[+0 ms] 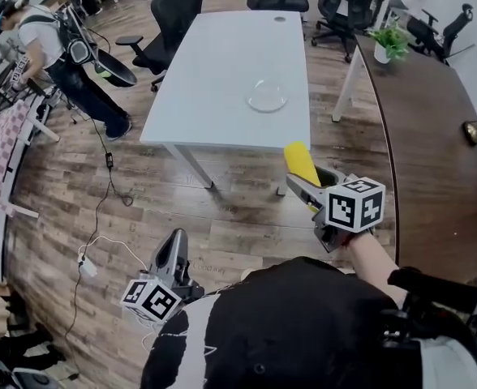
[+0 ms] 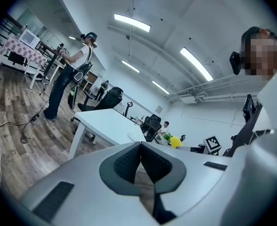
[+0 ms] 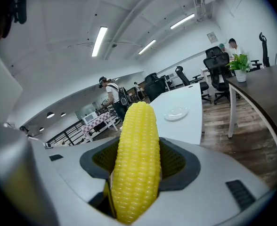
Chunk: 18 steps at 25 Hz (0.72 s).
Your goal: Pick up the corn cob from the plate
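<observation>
Nearest, the left gripper (image 1: 176, 241) is held low over the wooden floor (image 1: 141, 186), jaws together, nothing between them. Right of it, the corn cob (image 1: 301, 161) is clamped in the right gripper (image 1: 303, 183), its lower end hidden between the jaws. Farther off, the plate (image 1: 267, 96) is seen on the white table (image 1: 222, 59).

A clear round plate (image 1: 268, 96) lies on the white rectangular table (image 1: 222, 71); nearer, the yellow corn cob (image 1: 301, 162) stands in the right gripper (image 1: 303, 185).
</observation>
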Available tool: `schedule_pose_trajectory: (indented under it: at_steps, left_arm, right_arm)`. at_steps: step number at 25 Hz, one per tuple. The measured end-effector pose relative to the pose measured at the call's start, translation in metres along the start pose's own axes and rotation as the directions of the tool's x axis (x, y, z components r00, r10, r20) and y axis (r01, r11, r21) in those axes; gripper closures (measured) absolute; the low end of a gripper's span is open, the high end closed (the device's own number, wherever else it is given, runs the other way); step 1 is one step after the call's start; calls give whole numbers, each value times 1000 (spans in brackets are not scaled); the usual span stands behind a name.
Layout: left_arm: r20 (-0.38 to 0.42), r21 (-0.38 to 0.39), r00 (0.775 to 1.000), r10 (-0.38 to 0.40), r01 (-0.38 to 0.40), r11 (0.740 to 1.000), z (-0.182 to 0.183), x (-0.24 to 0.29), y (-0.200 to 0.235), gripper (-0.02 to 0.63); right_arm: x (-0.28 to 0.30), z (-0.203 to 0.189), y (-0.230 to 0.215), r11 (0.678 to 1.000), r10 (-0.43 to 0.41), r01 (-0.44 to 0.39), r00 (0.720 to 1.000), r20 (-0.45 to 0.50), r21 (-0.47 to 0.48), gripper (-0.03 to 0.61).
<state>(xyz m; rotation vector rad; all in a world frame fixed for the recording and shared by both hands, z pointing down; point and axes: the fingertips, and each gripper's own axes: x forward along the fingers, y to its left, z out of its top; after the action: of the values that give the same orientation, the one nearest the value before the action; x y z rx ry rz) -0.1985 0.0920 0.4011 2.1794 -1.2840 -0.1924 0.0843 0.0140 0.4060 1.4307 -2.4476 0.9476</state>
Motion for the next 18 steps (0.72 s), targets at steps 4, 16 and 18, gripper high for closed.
schedule_pose_trajectory:
  at_steps: [4, 16, 18]
  left_arm:
    - [3, -12, 1000, -9, 9, 1000, -5, 16, -19, 601]
    - [-65, -44, 998, -25, 22, 999, -44, 32, -50, 601]
    - [-60, -43, 998, -22, 19, 999, -41, 35, -51, 601]
  right_arm:
    - [-11, 6, -12, 1000, 7, -7, 1000, -22, -16, 327]
    - [-18, 1, -34, 999, 16, -18, 999, -45, -43, 327]
    - [-18, 2, -35, 999, 20, -22, 999, -41, -42, 327]
